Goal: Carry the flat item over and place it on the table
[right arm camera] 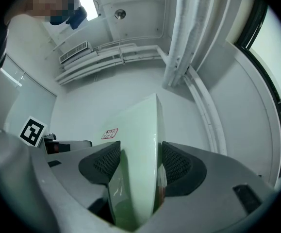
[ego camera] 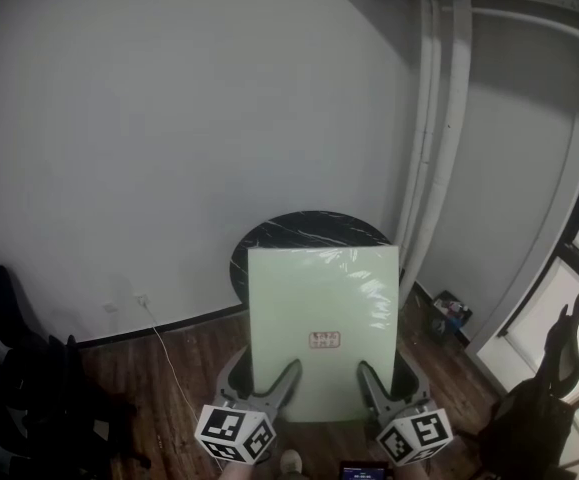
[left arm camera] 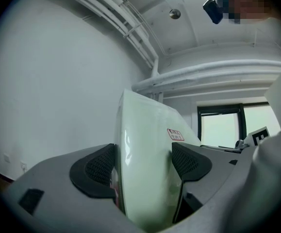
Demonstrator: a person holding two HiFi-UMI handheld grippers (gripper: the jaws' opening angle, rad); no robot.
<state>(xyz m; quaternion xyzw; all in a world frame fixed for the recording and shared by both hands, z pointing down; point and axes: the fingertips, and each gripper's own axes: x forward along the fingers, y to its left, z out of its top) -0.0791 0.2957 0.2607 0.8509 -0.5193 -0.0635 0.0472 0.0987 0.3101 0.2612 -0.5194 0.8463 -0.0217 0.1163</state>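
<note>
A pale green flat item in shiny wrap, with a small red label, is held up in front of me by its near edge. My left gripper is shut on its near left corner, and my right gripper is shut on its near right corner. In the left gripper view the flat item stands edge-on between the black pads. The right gripper view shows the flat item clamped the same way. Beyond and below it stands a round black marbled table, partly hidden by the item.
A white wall fills the view ahead, with white pipes running up the corner at the right. Dark chairs stand at the left and another chair at the right by a window. A cable trails over the wooden floor.
</note>
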